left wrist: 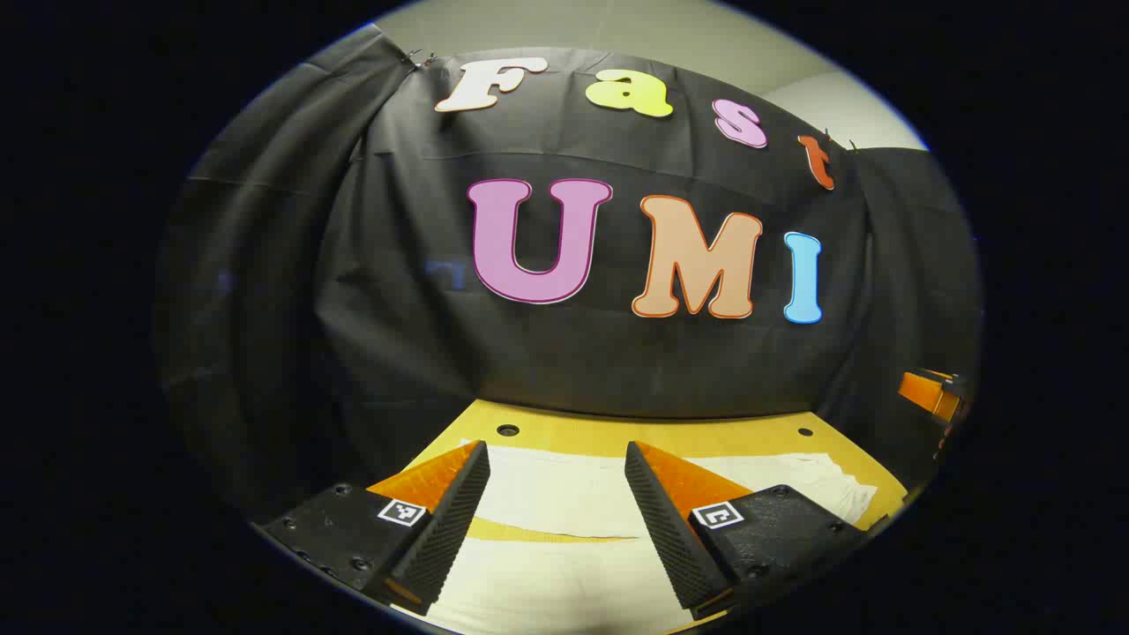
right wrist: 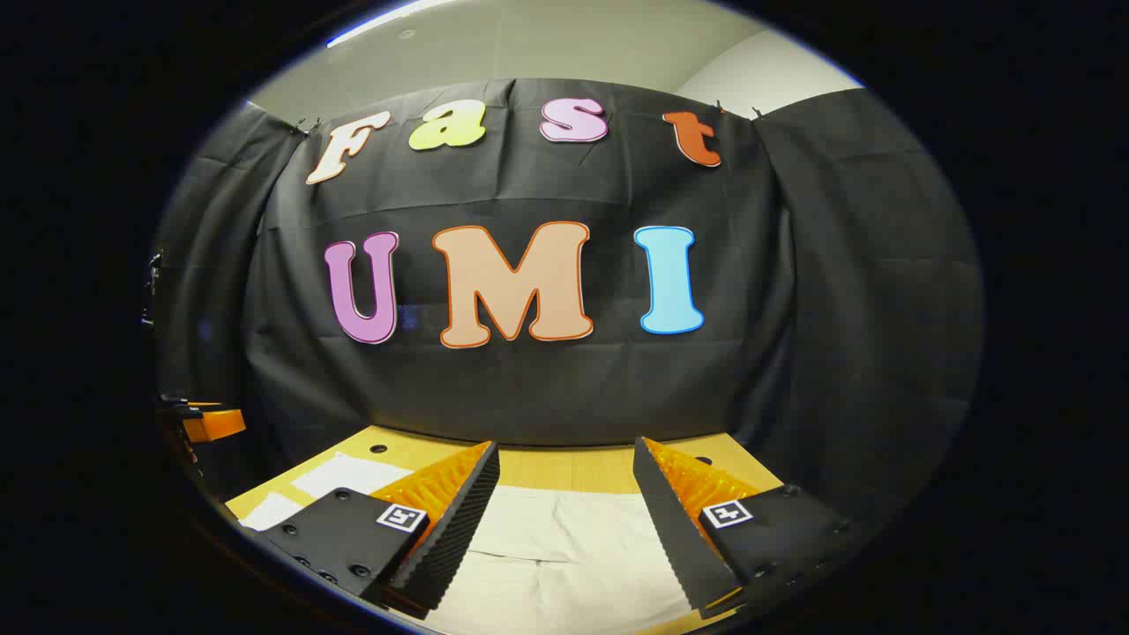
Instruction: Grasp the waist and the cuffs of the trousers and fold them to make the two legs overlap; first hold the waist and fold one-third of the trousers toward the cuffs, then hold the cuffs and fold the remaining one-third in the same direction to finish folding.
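A: Starting on the left gripper view, what do we have?

B: We see the left gripper (left wrist: 557, 459) at the bottom, its two fingers spread wide with nothing between them. It hangs above the trousers (left wrist: 547, 498), touching no cloth that we can make out.

A: And the trousers themselves?

B: They lie flat on the table (left wrist: 653, 434), pale cloth running across it from left to right. We can see two layers or legs, a far strip and a near one, with a thin sliver of table showing between them under the gripper. The right end of the far strip looks ragged or gathered; we cannot tell whether that is waist or cuff.

A: Anything at the far right edge?

B: Yes, part of the right gripper (left wrist: 930, 392) shows there, beside the table's right end and well above it.

A: Now the right gripper view.

B: At the far left edge we see a bit of the left gripper (right wrist: 207, 423). Below it the trousers (right wrist: 564, 538) stretch across the table (right wrist: 547, 467). The right gripper (right wrist: 564, 463) sits at the bottom, fingers wide apart and holding nothing. A fold or seam line crosses the cloth between its fingers.
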{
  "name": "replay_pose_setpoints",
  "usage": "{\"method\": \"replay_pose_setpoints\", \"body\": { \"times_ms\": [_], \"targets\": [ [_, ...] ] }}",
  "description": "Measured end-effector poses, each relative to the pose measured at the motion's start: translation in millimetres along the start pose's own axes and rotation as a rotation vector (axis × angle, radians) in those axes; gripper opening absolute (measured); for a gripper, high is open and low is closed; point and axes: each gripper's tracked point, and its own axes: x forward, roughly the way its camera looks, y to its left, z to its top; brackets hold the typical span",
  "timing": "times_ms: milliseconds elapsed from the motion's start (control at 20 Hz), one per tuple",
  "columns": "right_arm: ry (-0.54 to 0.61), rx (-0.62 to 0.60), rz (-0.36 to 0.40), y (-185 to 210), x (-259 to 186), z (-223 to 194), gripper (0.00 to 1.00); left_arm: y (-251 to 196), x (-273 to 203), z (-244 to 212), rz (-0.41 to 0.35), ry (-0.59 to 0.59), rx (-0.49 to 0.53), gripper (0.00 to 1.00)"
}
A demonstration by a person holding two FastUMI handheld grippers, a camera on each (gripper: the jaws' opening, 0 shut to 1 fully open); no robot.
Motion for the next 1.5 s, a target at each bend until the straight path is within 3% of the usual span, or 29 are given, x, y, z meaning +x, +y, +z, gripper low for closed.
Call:
{"method": "replay_pose_setpoints", "body": {
  "times_ms": [250, 300, 350, 750, 850, 1150, 1500],
  "targets": [
    [0.013, -0.008, -0.013, -9.8, -2.2, -5.2, 0.98, -13.9, 1.2, -5.2, -0.023, 0.01, -0.008, 0.93],
    [0.012, -0.006, -0.013, -10.1, -1.9, -4.3, 0.98, -15.1, 1.5, -5.1, -0.023, 0.011, -0.006, 0.89],
    [0.016, -0.006, -0.013, -10.8, -1.4, -6.3, 0.98, -18.0, 2.0, -6.3, -0.025, 0.011, -0.006, 0.93],
    [0.024, -0.014, -0.015, -13.9, -2.1, -9.9, 0.98, -25.1, 7.8, -11.0, -0.052, 0.017, -0.006, 0.93],
    [0.032, -0.009, -0.016, -14.7, -2.4, -13.0, 0.98, -25.4, 12.7, -15.4, -0.079, 0.026, 0.03, 0.89],
    [0.045, -0.022, -0.036, -19.3, -3.0, -17.3, 0.98, -18.3, 21.5, -39.6, -0.207, 0.109, 0.133, 0.93],
    [0.069, -0.022, -0.065, -22.9, -10.5, -26.6, 0.98, 6.0, -5.1, -128.4, -0.361, 0.381, 0.311, 0.91]
  ]
}}
